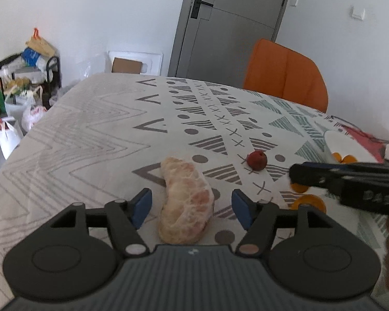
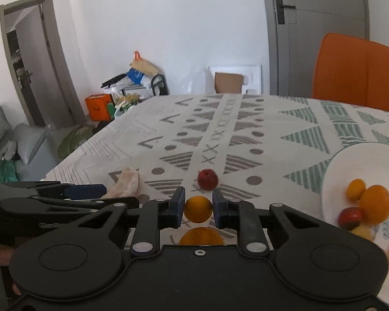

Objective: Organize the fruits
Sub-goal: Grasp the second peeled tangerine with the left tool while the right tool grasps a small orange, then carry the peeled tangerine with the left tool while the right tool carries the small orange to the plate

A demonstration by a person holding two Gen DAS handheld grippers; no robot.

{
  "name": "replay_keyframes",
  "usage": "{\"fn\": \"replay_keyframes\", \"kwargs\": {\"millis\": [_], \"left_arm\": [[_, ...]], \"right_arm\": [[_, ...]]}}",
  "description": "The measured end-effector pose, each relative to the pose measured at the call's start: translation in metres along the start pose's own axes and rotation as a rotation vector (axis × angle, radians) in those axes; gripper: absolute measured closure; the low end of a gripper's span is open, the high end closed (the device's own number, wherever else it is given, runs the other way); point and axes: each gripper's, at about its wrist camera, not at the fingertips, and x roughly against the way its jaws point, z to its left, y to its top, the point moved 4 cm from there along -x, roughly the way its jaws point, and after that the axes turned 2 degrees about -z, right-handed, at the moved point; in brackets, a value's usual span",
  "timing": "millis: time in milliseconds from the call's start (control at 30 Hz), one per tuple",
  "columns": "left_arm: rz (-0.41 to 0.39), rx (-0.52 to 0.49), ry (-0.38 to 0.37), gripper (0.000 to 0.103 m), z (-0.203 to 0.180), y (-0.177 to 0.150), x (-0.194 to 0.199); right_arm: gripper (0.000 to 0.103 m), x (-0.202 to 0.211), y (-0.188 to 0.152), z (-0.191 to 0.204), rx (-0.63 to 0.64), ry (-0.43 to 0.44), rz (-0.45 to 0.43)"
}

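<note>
Resting between the blue pads of the right gripper (image 2: 197, 207), a small orange fruit (image 2: 197, 208) sat just above the patterned tablecloth (image 2: 246, 134); the pads pressed on both of its sides, so the jaws were clamped on it. A second orange fruit (image 2: 201, 236) lay directly below, partly hidden by the gripper body. A small red fruit (image 2: 207, 179) rested on the cloth just beyond the clamped one, apart from it.

To the right, a white plate (image 2: 350, 160) held two orange fruits (image 2: 370, 202), a red one (image 2: 350, 217) and a yellow one at its near rim.

The left gripper (image 1: 192, 207) had its jaws apart, standing on either side of a peeled pomelo segment (image 1: 185, 202) that lay on the cloth. Neither pad touched the segment. In the left wrist view, the right gripper (image 1: 350, 181) entered from the right edge, with orange fruits (image 1: 308, 200) beneath it.

An orange chair (image 1: 285, 75) stood at the far side of the table, before a grey door (image 1: 228, 26). Bags and a rack (image 1: 26, 77) stood along the wall to the left.
</note>
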Motion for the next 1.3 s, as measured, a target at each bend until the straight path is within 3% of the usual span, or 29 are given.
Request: {"fn": "replay_keyframes", "kwargs": {"millis": [133,200,300,633,1300], "left_arm": [[-0.015,-0.056,0.0,0.045,-0.007,-0.003,-0.003],[-0.02,-0.054,0.009,0.065,-0.006,-0.002,-0.003],[-0.018,-0.021,-0.025,0.065,-0.004,0.0,-0.003],[-0.072,-0.057,-0.076,0.065,-0.025,0.013,0.009],[-0.131,-0.155,-0.217,0.065,-0.107,0.043,0.008]], "right_arm": [[0.082,0.01,0.0,-0.008,-0.016,-0.014,-0.021],[0.082,0.014,0.0,-0.013,-0.024,-0.018,-0.031],[0.082,0.019,0.001,-0.019,-0.037,-0.031,-0.052],[0.082,0.041,0.003,-0.036,-0.075,-0.067,-0.117],[0.082,0.091,0.0,-0.093,-0.172,-0.195,-0.229]]}}
